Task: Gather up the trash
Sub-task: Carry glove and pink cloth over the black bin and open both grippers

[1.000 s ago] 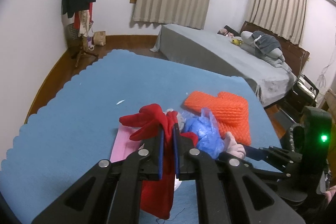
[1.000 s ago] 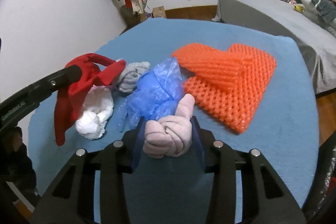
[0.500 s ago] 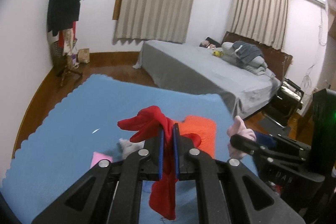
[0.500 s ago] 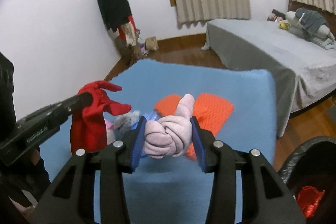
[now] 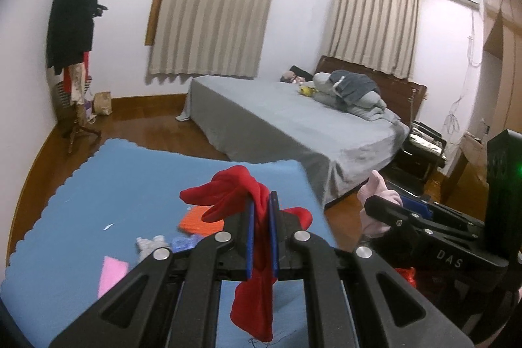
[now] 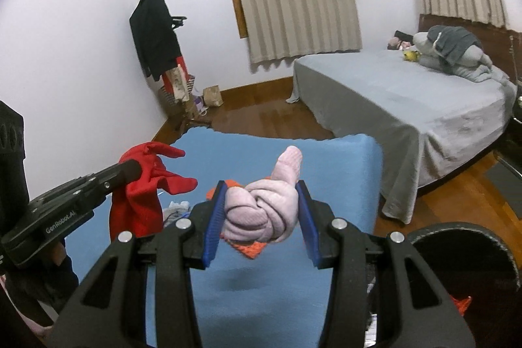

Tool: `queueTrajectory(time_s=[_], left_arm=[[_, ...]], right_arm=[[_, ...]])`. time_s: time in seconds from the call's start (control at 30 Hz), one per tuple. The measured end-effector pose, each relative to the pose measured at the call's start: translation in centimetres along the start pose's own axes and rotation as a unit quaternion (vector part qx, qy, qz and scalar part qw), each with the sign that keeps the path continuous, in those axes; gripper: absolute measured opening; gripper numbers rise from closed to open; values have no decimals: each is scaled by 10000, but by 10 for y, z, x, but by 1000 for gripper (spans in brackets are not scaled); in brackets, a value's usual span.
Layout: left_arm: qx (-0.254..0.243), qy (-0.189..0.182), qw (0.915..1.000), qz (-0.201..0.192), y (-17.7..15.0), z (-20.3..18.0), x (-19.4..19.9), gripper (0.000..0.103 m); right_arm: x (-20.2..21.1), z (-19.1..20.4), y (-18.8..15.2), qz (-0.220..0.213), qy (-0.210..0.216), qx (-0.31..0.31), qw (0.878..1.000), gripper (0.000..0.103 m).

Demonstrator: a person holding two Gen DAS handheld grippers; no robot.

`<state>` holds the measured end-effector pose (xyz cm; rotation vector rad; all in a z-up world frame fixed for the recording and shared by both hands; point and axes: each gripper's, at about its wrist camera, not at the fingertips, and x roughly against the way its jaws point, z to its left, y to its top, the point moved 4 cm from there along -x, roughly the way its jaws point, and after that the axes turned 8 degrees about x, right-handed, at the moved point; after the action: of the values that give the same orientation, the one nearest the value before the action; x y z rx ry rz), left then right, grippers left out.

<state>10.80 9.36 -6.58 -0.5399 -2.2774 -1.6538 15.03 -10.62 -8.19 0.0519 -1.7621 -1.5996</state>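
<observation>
My left gripper (image 5: 261,204) is shut on a red cloth (image 5: 235,194) that hangs down between its pads, held above the blue mat (image 5: 98,185). It also shows in the right wrist view (image 6: 140,194). My right gripper (image 6: 261,201) is shut on a knotted pink sock (image 6: 264,211), lifted above the mat; the sock also shows in the left wrist view (image 5: 378,194). A black trash bin (image 6: 456,256) with something red inside stands at lower right, just beside the right gripper.
On the mat lie an orange mesh piece (image 5: 199,220), a blue plastic bag (image 5: 186,242), a grey-white sock (image 5: 150,245) and a pink piece (image 5: 111,274). A grey bed (image 5: 293,119) stands behind, a coat stand (image 5: 75,54) at the left wall.
Both grippers have risen from the mat with their loads and swung right, toward the black bin. The items left on the mat now look smaller and lower.
</observation>
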Motion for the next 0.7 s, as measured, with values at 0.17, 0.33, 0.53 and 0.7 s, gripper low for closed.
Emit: queueTrajectory(time_s=[0.17,0.33,0.53,0.7], left_arm=[[-128,-253,9996,18,-1,-27,0,8],[-257,-555,9981,64,-5,-60,-3,8],[-436,-953,9943,182,-14,-102,-9,8],[-582,-1269,9897,301,-26,-137,-16,8]], right_arm=[[20,-18,-3,-66,-178,-69,9998,41],[44,-44,-9,-133,-468,-165,9987,41],[70,-77,-23,-130,-863,-326,9957,41],[92,-105,-41,-80,-1251,-492,9909,41]])
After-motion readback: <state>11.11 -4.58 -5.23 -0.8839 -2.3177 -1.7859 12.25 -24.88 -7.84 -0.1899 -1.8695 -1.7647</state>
